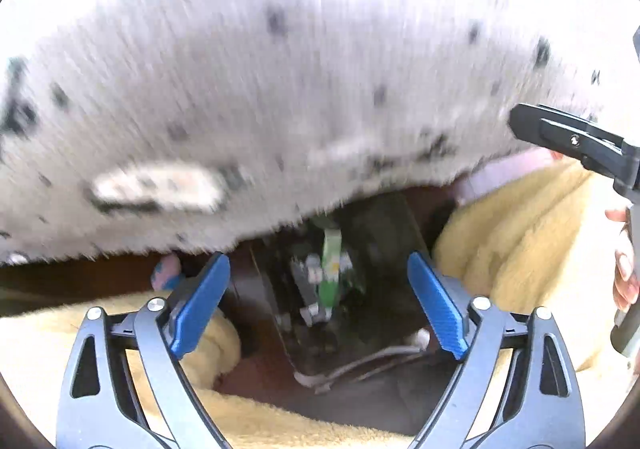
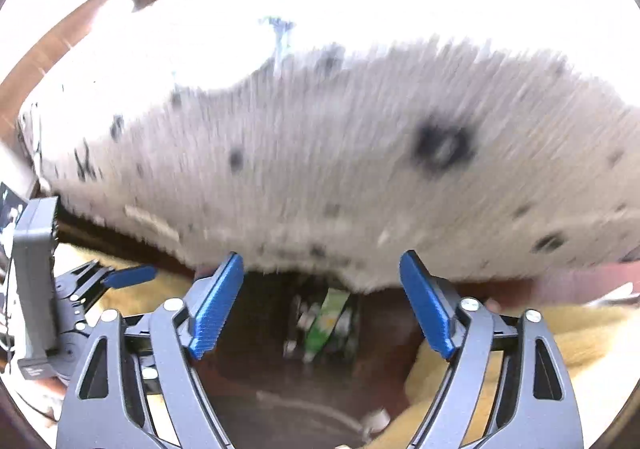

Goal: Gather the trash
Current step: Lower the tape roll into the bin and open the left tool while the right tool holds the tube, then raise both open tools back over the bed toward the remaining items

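A dark bin [image 1: 384, 233] on the brown floor holds trash, with a green printed carton [image 1: 331, 269] on top. The right wrist view shows the same green carton [image 2: 328, 319], blurred, in the dark bin [image 2: 256, 313]. My left gripper [image 1: 318, 265] hangs above the bin, its blue pads wide apart, and nothing is held between them. My right gripper [image 2: 322, 261] is also open and empty over the bin. One dark finger of the right gripper [image 1: 560, 133] shows at the right edge. A blue pad of the left gripper [image 2: 128, 275] shows at the left.
A white fabric with black spots [image 1: 280, 89] fills the upper half of both views, blurred. Yellow fleecy cloth [image 1: 520, 241] flanks the bin on both sides. A white cable [image 1: 360, 367] lies on the floor in front. A small pink and blue thing [image 1: 166, 273] sits left of the bin.
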Action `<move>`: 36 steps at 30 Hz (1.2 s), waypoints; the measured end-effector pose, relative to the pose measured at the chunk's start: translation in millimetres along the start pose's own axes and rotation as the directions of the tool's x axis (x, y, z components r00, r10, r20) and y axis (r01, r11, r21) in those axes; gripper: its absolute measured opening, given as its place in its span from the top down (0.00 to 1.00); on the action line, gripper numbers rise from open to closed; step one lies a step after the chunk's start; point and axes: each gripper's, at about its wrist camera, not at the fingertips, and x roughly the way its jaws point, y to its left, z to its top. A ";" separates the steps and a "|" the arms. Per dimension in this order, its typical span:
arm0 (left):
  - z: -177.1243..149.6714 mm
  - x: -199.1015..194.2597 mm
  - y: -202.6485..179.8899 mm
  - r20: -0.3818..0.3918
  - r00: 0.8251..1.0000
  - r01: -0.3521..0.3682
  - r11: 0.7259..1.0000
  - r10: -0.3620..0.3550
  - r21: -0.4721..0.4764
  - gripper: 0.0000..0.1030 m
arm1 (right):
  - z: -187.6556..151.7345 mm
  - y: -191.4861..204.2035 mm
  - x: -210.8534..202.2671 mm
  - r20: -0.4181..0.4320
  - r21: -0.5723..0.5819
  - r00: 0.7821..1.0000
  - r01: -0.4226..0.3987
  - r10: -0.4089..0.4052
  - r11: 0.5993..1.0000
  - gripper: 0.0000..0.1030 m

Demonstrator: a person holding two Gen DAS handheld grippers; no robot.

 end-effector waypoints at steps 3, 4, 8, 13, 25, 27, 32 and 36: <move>16.1 -31.0 0.7 0.091 0.996 -0.026 1.000 0.024 0.013 0.14 | 15.0 -4.9 -26.3 0.108 0.006 0.994 0.018 -0.018 1.000 0.14; 22.1 -40.8 0.3 0.121 0.992 -0.033 0.999 0.031 0.016 0.14 | 19.4 -6.6 -33.6 0.145 0.004 0.989 0.033 -0.033 0.999 0.14; 39.4 -74.2 -5.3 0.234 0.969 -0.083 0.996 0.075 0.025 0.12 | 37.3 -10.5 -56.9 0.272 -0.016 0.958 0.102 -0.093 0.995 0.09; 62.0 -96.7 2.6 0.326 0.939 -0.113 0.994 0.106 0.003 0.08 | 63.5 -17.5 -69.7 0.345 -0.005 0.930 0.139 -0.128 0.990 0.06; 115.9 -92.8 12.0 0.414 0.901 -0.139 0.990 0.129 -0.008 0.08 | 123.7 -44.6 -60.8 0.383 0.101 0.895 0.204 -0.227 0.974 0.03; 124.4 -88.2 11.4 0.425 0.894 -0.154 0.988 0.144 -0.010 0.08 | 138.4 -48.9 -51.1 0.371 0.108 0.896 0.218 -0.243 0.970 0.03; 156.9 -76.3 8.6 0.444 0.886 -0.145 0.989 0.134 -0.009 0.08 | 176.3 -53.1 -21.1 0.344 0.119 0.902 0.233 -0.260 0.965 0.03; 182.9 -65.1 0.9 0.447 0.887 -0.142 0.989 0.114 0.031 0.09 | 205.7 -56.7 1.2 0.311 0.141 0.909 0.247 -0.279 0.959 0.04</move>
